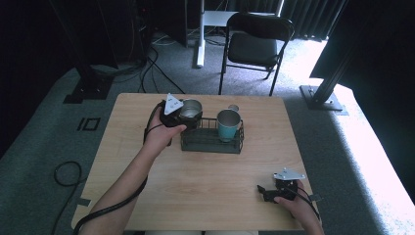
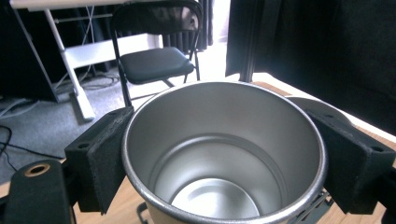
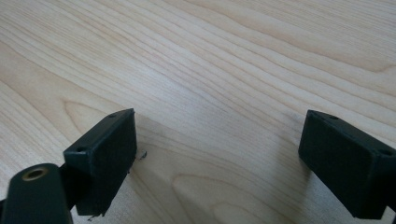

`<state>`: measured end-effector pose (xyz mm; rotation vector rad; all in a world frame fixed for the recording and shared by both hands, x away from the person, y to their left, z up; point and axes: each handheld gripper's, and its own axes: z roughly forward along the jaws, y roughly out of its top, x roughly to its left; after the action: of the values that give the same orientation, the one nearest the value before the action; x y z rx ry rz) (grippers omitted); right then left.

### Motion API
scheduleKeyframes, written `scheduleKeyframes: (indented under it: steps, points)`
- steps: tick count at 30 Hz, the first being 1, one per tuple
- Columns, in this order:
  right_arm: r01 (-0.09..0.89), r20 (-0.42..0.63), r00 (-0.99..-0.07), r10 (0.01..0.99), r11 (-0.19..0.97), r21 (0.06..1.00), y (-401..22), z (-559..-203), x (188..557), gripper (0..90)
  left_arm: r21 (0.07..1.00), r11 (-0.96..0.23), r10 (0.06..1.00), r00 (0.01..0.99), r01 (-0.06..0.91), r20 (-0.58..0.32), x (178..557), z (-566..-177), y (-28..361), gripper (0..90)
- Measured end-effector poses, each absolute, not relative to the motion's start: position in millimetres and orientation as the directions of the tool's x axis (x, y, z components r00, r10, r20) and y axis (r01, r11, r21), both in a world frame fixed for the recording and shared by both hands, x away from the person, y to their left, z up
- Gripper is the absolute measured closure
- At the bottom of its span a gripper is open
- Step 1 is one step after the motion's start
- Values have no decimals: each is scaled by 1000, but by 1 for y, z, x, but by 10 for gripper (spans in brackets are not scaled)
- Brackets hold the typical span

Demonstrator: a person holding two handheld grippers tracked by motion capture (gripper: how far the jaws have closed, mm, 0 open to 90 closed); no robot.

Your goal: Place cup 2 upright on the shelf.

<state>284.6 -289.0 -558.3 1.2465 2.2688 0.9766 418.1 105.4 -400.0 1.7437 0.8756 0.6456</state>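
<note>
The left hand-held gripper [image 1: 182, 113] is clamping a steel cup [image 2: 224, 154] across its body just under the rim, one black pad on each side, and is holding it upright at the left end of the wire basket [image 1: 211, 139] on the bench [image 1: 205, 196]. Whether the cup's base is resting in the basket or hanging just above it cannot be told. A teal cup [image 1: 228, 125] is standing in the basket to its right, apart from it.

The steel cup is looking empty, so probably light, and stiff enough not to give under the pads. Its smooth metal wall is likely slippery, so the grip across the widest part near the rim seems right, kept level.

The right hand-held gripper [image 1: 268, 193] is resting open on the bench near the person, jaws wide apart and gripping nothing.
</note>
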Motion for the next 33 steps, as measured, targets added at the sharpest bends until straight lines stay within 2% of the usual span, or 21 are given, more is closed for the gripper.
scheduleKeyframes:
  steps: [12, 28, 33]
  points:
    - [585, 8, -539, 843, 367, 723, -289, -558, 285, 109, 936, -165, 853, 522, 310, -22, 423, -424, 82, 140]
    - [584, 6, -539, 842, 369, 723, -289, -558, 285, 109, 943, -148, 849, 528, 298, -34, 433, -442, 65, 140]
    - [584, 6, -539, 842, 368, 723, -289, -558, 285, 109, 932, -160, 858, 512, 324, -31, 439, -451, 64, 140]
